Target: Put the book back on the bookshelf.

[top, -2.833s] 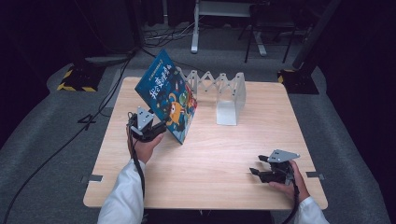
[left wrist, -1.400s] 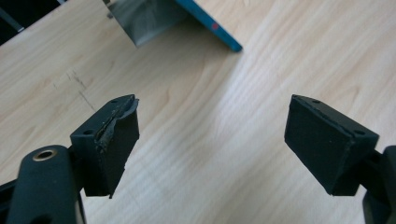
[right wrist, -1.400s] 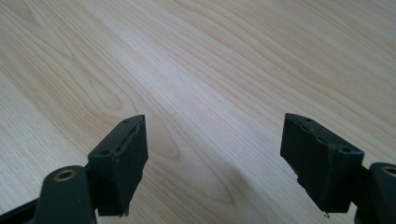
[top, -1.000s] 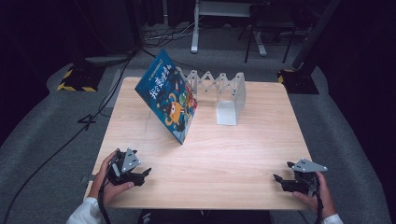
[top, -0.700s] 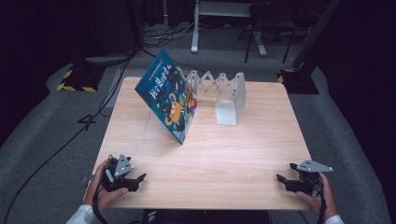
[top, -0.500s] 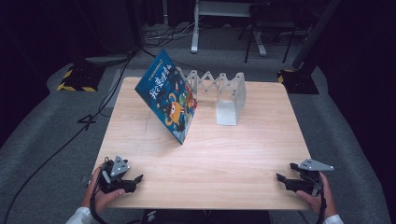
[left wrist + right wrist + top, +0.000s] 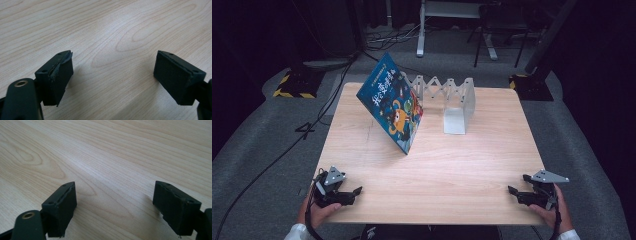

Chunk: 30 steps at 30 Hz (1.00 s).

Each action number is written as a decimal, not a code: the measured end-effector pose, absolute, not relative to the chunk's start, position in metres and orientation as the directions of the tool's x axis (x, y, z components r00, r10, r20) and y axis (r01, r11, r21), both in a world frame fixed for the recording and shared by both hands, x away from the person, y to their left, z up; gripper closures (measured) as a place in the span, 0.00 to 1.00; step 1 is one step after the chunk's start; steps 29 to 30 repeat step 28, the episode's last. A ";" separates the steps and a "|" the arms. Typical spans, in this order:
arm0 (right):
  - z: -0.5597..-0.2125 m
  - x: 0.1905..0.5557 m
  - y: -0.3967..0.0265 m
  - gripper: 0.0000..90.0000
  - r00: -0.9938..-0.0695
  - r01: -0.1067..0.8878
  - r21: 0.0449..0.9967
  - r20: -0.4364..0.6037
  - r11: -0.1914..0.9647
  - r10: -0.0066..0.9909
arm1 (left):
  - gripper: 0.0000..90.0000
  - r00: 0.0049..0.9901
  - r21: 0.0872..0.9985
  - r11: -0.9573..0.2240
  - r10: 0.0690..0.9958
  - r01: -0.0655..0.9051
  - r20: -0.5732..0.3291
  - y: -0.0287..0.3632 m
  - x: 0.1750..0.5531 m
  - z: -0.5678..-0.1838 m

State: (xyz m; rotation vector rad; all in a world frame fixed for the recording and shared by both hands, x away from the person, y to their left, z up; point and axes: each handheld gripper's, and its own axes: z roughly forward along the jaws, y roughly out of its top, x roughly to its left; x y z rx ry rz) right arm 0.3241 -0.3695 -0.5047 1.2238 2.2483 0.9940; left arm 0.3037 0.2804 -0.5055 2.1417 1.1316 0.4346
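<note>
Book (image 7: 393, 107) is seen in the high view standing tilted at the far left of the worktop (image 7: 447, 175), its top leaning against the left end of a white folding rack (image 7: 447, 95), its lower corner resting on the wood. It is judged to be a thin, stiff, fairly light picture book with a glossy cover that could slip; a hold on the free upper edge or the spine, with the cover pinched flat, would probably serve best, since the lean looks easily upset. The rack just behind it is the one thing likely to be knocked or dragged along; the wood between book and hands is bare. The left gripper (image 7: 353, 191) and the right gripper (image 7: 514, 190) are held low at the near corners, well apart from the book. In the left gripper view, the fingers (image 7: 56, 77) are spread wide over bare wood grain, with nothing between them. In the right gripper view, the fingers (image 7: 61, 208) are likewise wide apart and empty, having just been opening a little further, and plain worktop lies ahead of them.
</note>
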 end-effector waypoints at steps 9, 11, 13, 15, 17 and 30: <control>-0.505 0.324 -0.370 0.21 -0.542 0.563 0.741 -0.004 0.366 0.840 | 0.18 0.570 0.691 -0.405 0.821 0.598 -0.013 0.281 0.304 -0.505; -0.505 0.324 -0.370 0.21 -0.542 0.563 0.741 -0.004 0.367 0.840 | 0.18 0.571 0.691 -0.405 0.821 0.598 -0.013 0.281 0.304 -0.505; -0.505 0.324 -0.370 0.21 -0.542 0.563 0.741 -0.004 0.366 0.841 | 0.18 0.570 0.691 -0.406 0.821 0.598 -0.011 0.281 0.304 -0.505; -0.505 0.324 -0.370 0.21 -0.542 0.563 0.741 -0.004 0.366 0.840 | 0.18 0.571 0.691 -0.405 0.821 0.598 -0.013 0.281 0.304 -0.505; -0.505 0.324 -0.370 0.21 -0.542 0.563 0.741 -0.004 0.366 0.840 | 0.18 0.571 0.691 -0.406 0.821 0.598 -0.011 0.281 0.304 -0.505; -0.505 0.324 -0.370 0.21 -0.542 0.563 0.741 -0.004 0.366 0.840 | 0.17 0.564 0.692 -0.401 0.826 0.600 -0.012 0.281 0.305 -0.506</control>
